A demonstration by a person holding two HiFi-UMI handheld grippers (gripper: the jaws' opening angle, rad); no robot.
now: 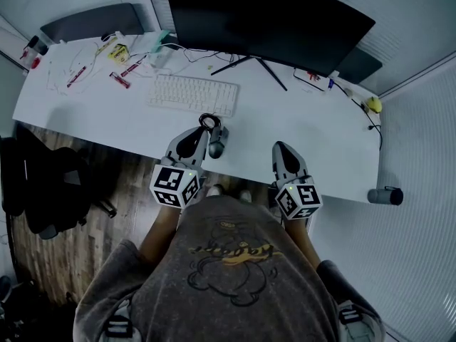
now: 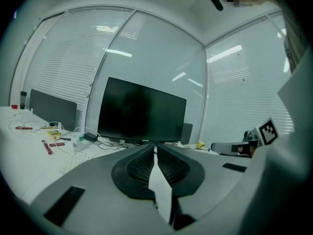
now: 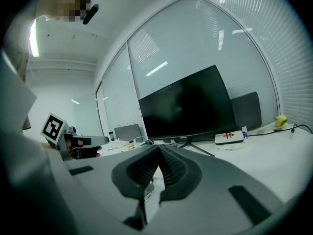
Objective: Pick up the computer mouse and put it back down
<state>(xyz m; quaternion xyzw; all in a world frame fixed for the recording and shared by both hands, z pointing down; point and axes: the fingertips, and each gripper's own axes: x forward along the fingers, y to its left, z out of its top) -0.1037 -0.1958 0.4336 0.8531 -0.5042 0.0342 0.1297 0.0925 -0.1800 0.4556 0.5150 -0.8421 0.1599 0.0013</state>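
Nearness favours the left gripper: the computer mouse lies on the white desk just beside its jaws, on their right flank and about level with the tips. It is so close that the head view cannot show whether the two touch. The right gripper sits well apart from the mouse, which lies off to the left of its jaws with bare desk between. Both pairs of jaws are closed tip to tip with nothing between them, as each gripper view shows. Both point nearly level over the near desk edge toward the monitor. The mouse's long axis runs roughly parallel to the left jaws, away from the person. Its cable loops out of the far end, just ahead of the left jaw tips, so the nose points toward the keyboard and the tail toward the desk edge. Neither gripper view shows the mouse, which sits below the left jaws' line of sight. By my judgement the pickup has not begun: the left jaws would need to open, shift right and dip so the pads meet the mouse's two long sides, without snagging the cable loop.
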